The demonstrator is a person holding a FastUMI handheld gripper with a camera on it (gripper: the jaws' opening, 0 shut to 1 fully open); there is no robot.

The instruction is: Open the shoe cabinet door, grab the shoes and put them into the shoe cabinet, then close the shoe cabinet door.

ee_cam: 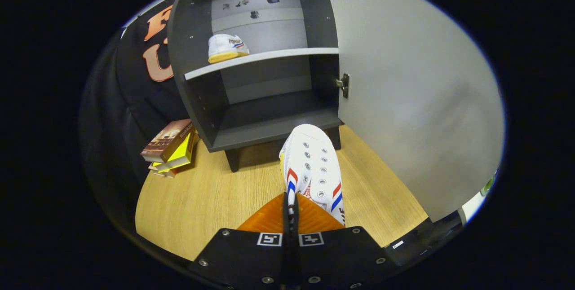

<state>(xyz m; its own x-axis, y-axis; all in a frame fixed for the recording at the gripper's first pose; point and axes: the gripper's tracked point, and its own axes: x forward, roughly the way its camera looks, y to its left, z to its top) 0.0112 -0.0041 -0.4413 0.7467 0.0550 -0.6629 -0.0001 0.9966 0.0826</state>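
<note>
**Holding a Shoe Ahead of the Open Cabinet**

Gripping the white shoe (pixel 311 164), the gripper (pixel 290 211) had its jaws drawn narrow, both fingers pressed on the shoe's collar edge at 6 o'clock of the scene. The shoe carried red and blue stripes on both sides and pointed toe-first toward 12 o'clock, raised above the wooden worktop (pixel 202 200). Its toe sat just before the front edge of the shoe cabinet's lower compartment (pixel 269 115).

The shoe cabinet (pixel 193 70) stood at 12 o'clock with its door (pixel 404 101) swung open toward 3 o'clock; a hinge (pixel 343 84) showed on the door's inner edge. A second white shoe (pixel 226 47) with a yellow sole rested on the upper shelf (pixel 278 56), toward its 9 o'clock end.

A stack of books (pixel 170 148) lay on the worktop at 9 o'clock, just beside the cabinet's side wall.
</note>
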